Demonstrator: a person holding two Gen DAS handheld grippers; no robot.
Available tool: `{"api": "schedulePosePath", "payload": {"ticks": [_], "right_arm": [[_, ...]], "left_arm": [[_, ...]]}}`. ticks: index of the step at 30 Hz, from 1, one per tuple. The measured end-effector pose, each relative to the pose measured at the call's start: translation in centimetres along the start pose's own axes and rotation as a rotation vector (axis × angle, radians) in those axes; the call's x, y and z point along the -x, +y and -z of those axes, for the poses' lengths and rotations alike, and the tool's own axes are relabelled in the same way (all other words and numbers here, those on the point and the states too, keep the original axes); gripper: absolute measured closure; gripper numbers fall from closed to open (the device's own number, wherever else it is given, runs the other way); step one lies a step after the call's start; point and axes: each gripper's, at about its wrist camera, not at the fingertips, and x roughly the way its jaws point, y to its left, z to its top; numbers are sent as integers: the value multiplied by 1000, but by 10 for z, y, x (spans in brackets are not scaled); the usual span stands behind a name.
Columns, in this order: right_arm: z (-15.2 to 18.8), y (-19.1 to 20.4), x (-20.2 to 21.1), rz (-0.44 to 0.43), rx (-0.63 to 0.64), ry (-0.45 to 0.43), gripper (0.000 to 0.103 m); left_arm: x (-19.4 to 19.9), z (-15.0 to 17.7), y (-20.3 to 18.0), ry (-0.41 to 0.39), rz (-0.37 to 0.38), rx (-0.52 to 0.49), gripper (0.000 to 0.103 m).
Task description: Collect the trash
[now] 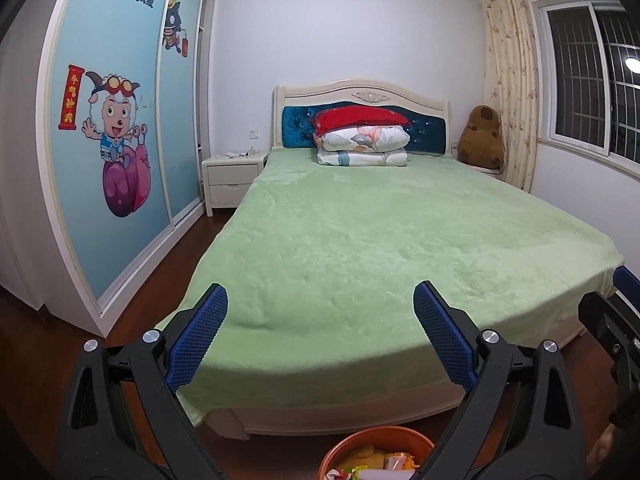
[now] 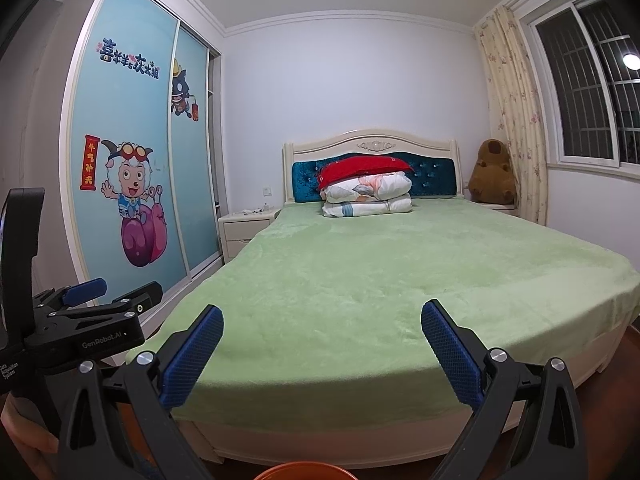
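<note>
Below the wide-spread fingers of both the left gripper [image 1: 320,336] and right gripper [image 2: 322,354] sits the orange trash bin [image 1: 340,450].

One bed [image 1: 360,240] under one green blanket [image 2: 400,280]. Two sliding wardrobe doors [image 1: 120,140] — three cartoon figures across them. One nightstand [image 1: 232,178]. One red pillow [image 1: 360,119] atop one folded quilt [image 1: 362,146]. One brown plush toy [image 1: 481,136]. One curtain [image 1: 510,88], one window [image 1: 592,88]. One orange bin [image 1: 376,456] — contents too jumbled to count.

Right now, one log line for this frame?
left claw: open, empty | right claw: open, empty | orange bin: on floor at bed foot, holds trash | green bedspread: no trash visible
</note>
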Motion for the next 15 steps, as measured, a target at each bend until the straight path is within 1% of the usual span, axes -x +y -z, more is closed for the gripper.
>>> {"api": "schedulePosePath", "payload": {"ticks": [15], "right_arm": [[1,3,2,2,-8,5,5]], "left_arm": [[0,-3,1,-2,-6,0,11]]}}
